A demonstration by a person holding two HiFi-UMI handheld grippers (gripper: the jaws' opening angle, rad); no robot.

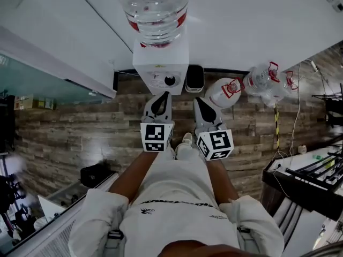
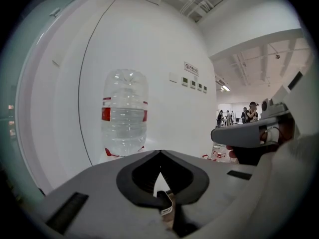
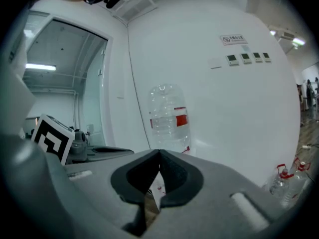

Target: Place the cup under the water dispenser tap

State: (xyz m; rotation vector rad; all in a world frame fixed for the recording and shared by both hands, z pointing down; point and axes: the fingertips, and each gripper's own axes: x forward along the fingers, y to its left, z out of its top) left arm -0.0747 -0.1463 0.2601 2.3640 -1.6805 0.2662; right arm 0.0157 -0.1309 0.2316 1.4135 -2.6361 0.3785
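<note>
**Both claws closed and empty in front of the dispenser; cup not in sight**

Head view: The water dispenser is seen against the white wall, with its inverted bottle on top. A dark round knob on its front is taken to be the tap. The left claw is held just short of that front and is aimed almost straight at the tap. The right claw is held beside it and is aimed at a black container just right of the dispenser. Spare bottles are laid further right on the floor. No cup is found here.

Left gripper view: The jaws are seen closed tip to tip with nothing gripped. The bottle is seen ahead, a little left of the jaw line.

Right gripper view: The jaws are likewise met at the tips and nothing is held. The bottle is seen ahead, almost on the jaw line, and the marker cube of the left claw is seen at the left edge.

The cup's place cannot be told from any view. The left claw is judged the nearer to the tap, which lies straight ahead of it and lower.
</note>
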